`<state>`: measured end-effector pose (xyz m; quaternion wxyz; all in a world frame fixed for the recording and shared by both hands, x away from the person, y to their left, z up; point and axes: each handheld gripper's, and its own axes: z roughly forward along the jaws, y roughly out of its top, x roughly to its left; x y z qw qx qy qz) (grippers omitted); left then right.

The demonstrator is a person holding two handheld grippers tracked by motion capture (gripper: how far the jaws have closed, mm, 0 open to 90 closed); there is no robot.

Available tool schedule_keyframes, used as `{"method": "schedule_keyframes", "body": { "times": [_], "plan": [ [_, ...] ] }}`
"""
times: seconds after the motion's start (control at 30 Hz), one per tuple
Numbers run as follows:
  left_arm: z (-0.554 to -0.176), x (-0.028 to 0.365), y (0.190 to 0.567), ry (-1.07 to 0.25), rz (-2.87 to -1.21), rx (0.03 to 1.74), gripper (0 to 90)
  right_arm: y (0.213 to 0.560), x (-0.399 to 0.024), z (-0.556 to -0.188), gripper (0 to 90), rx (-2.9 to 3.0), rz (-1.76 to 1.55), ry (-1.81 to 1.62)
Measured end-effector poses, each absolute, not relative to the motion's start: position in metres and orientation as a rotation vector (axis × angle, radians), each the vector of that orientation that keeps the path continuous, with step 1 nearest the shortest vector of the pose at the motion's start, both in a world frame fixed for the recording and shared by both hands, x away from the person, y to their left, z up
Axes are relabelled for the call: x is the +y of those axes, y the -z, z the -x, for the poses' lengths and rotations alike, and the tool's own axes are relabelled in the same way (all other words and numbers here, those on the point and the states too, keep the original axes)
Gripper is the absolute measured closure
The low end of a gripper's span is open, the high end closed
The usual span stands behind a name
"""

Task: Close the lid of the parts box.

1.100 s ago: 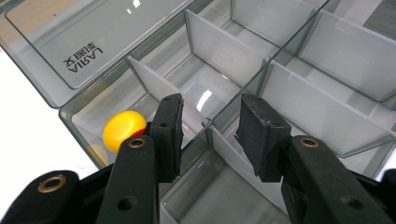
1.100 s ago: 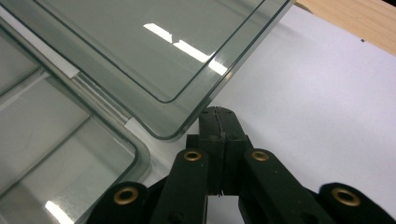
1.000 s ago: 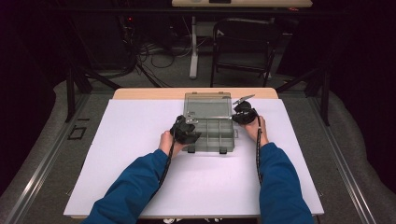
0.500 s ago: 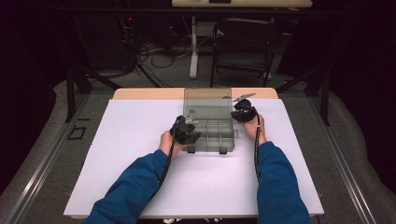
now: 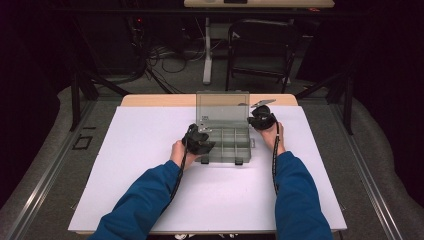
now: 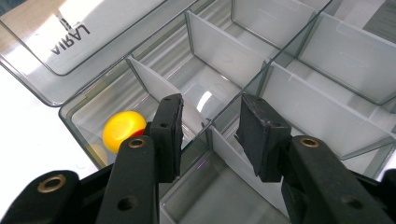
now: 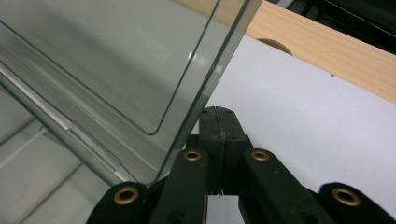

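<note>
Box (image 5: 223, 140) mid-table on white sheet (image 5: 150, 190), lid (image 5: 222, 106) up, propped upright at back. L gripper (image 6: 210, 133) over box's near-left corner, jaws parted, nothing between pads; divider (image 6: 219, 144) just under them. Yellow ball (image 6: 123, 129) already in corner cell beside L jaw. R gripper (image 7: 218, 135) clamped tight, empty, just beside lid's edge, seemingly bracing it. Judged: ball placed, lid left to close. Other cells look empty. Chair (image 5: 260, 45), cables (image 5: 160, 55) behind table, well apart; dividers only obstacle.

- A wooden table (image 5: 150, 100), its top almost fully covered by a white sheet (image 5: 140, 175)
- On the sheet stands a clear grey compartment box (image 5: 227, 145), lid raised upright
</note>
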<state>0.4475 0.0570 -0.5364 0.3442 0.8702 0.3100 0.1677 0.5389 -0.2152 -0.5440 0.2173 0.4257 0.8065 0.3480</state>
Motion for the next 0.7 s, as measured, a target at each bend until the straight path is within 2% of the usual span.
{"method": "schedule_keyframes", "body": {
  "times": [0.7],
  "plan": [
    [-0.4463, 0.0570, 0.5374, -0.437, -2.239, 0.821, 59.8, 0.5337, -0.2171, -0.5350, 90.0, 2.181, -1.143, -1.016]
  ]
}}
